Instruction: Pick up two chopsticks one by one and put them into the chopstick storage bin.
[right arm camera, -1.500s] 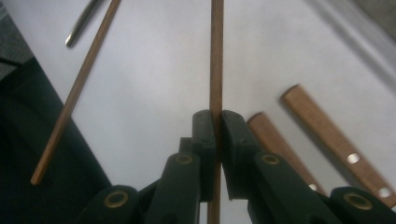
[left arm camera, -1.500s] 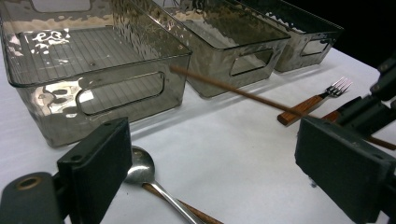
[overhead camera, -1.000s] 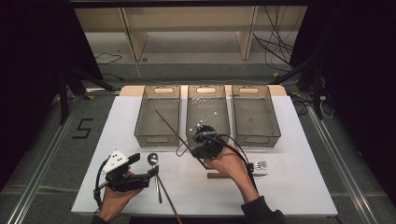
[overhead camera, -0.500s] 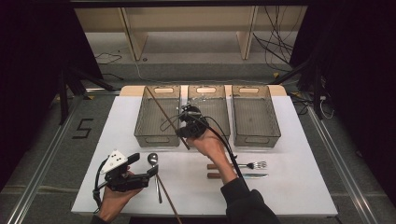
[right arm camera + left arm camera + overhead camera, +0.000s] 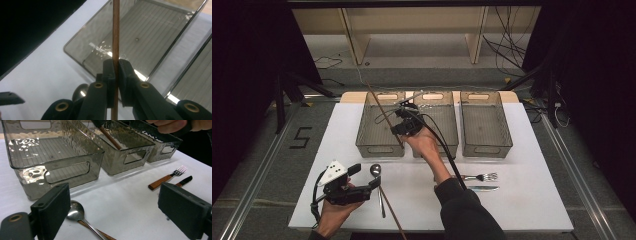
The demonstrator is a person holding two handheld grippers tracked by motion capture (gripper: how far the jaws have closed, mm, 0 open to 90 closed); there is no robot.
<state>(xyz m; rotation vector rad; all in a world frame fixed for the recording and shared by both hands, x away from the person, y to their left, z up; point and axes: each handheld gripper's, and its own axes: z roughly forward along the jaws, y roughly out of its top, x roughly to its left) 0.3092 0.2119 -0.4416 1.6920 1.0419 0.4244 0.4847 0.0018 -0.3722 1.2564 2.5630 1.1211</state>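
My right gripper (image 5: 402, 121) is shut on a thin brown chopstick (image 5: 382, 107) and holds it slanted over the left bin (image 5: 373, 146), close to the middle bin (image 5: 451, 131). In the right gripper view the chopstick (image 5: 115, 30) stands pinched between the two pads, with the left bin (image 5: 150, 32) below. A second chopstick (image 5: 392, 215) lies on the white table beside a metal spoon (image 5: 375, 170). My left gripper (image 5: 364, 186) rests low at the front left, open, with the spoon (image 5: 75, 212) lying ahead of its jaws.
A third grey bin (image 5: 485, 125) stands at the back right. A wooden-handled fork (image 5: 479, 177) and a knife (image 5: 482, 188) lie at the front right of the table (image 5: 532, 200). The fork (image 5: 167, 179) and knife (image 5: 184, 181) also show past my left jaws.
My right gripper has carried the chopstick away from the table's front, back and leftward, to above the left bin. The left gripper has stayed put.
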